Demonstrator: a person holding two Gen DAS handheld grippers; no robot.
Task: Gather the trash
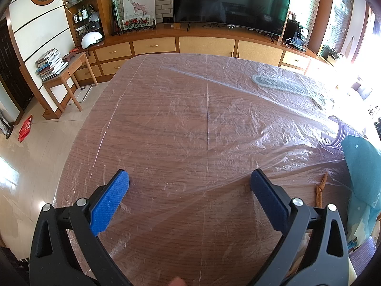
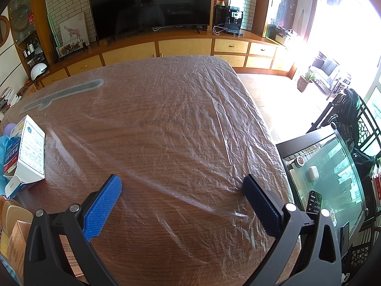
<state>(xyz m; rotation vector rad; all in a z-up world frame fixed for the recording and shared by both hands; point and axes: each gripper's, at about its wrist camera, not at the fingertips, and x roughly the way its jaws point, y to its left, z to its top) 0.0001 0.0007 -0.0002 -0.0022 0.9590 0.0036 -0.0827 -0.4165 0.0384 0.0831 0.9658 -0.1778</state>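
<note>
My left gripper is open and empty, hovering over the wooden table covered in clear plastic film. My right gripper is open and empty over the same table. An opened white and blue carton lies at the left edge of the right wrist view, left of the right gripper. Small tan and gold boxes sit at the lower left. In the left wrist view a teal bag and a purple ribbed basket stand at the right edge.
A grey flat object lies under the film at the far right, also in the right wrist view. An orange knotted cord lies near the teal bag. A dark glass side table with a phone stands right of the table.
</note>
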